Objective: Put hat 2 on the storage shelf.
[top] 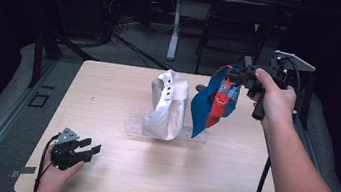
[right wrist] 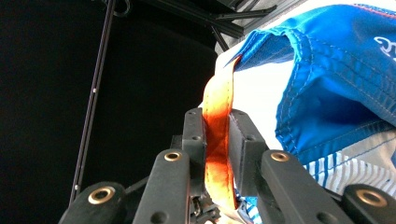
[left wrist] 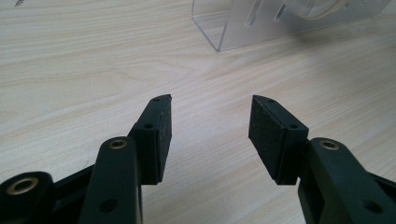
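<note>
Pale wood table (top: 111, 178) under a dark room; all places below are given relative to the clear plastic stand (top: 135, 121) at mid-table.

Nearest: left gripper (top: 89, 149) sits low at the table's near left corner, well short of the stand and to its left. Jaws spread wide, nothing between the pads. In the left gripper view the left gripper (left wrist: 210, 135) hangs over bare wood, and a corner of the stand (left wrist: 224, 28) lies ahead of it, well apart.

On the stand: white cap (top: 167, 106), upright.

Right of the stand: blue cap (top: 214, 102), with red and white panels, lifted off the table and hanging beside the white cap, close but apart. Its lower tip comes down near the stand's right end.

Right gripper (top: 232, 75) is above and right of the stand, its jaws pressed onto the cap's orange strap. The right gripper view confirms this: right gripper (right wrist: 217, 140) pads pinch the orange strap (right wrist: 217, 112) flat, with the blue cap (right wrist: 336, 79) hanging beyond.

Open room: bare wood in front of the stand and all along the near edge. Beyond the far edge are a chair (top: 239, 25) and a white table leg (top: 175, 26).
</note>
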